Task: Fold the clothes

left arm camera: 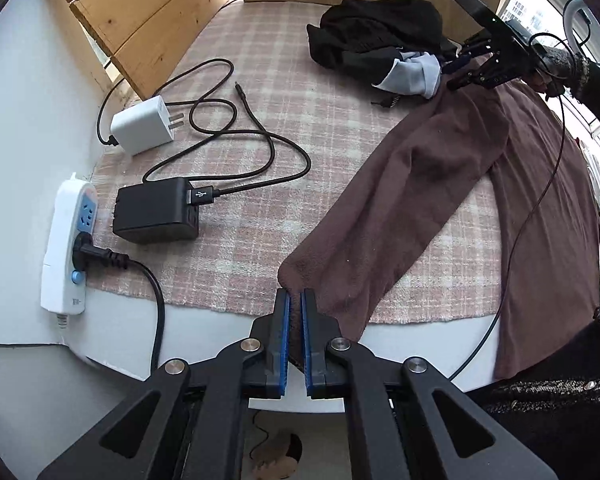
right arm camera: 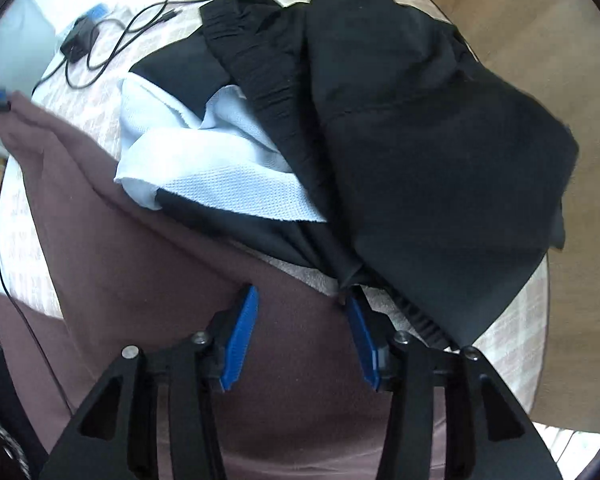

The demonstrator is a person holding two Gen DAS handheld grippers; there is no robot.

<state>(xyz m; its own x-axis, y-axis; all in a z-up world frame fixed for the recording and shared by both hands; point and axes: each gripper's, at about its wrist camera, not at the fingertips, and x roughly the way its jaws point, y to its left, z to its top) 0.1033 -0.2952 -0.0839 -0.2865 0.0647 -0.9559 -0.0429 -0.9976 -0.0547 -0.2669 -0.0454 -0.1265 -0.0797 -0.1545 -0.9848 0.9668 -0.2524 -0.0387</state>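
Two chargers (left arm camera: 156, 216) on plaid cloth (left arm camera: 260, 92), left hand-held gripper (left arm camera: 295, 300) clenching brown garment (left arm camera: 420, 184), right hand-held gripper (right arm camera: 302, 304) released.

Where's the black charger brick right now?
Left wrist view, left side: the black charger brick sits on the plaid mat, between the power strip and white adapter.

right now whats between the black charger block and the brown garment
Only bare plaid blanket, seen in the left wrist view, separates the black charger block from the brown garment; its cable loops behind.
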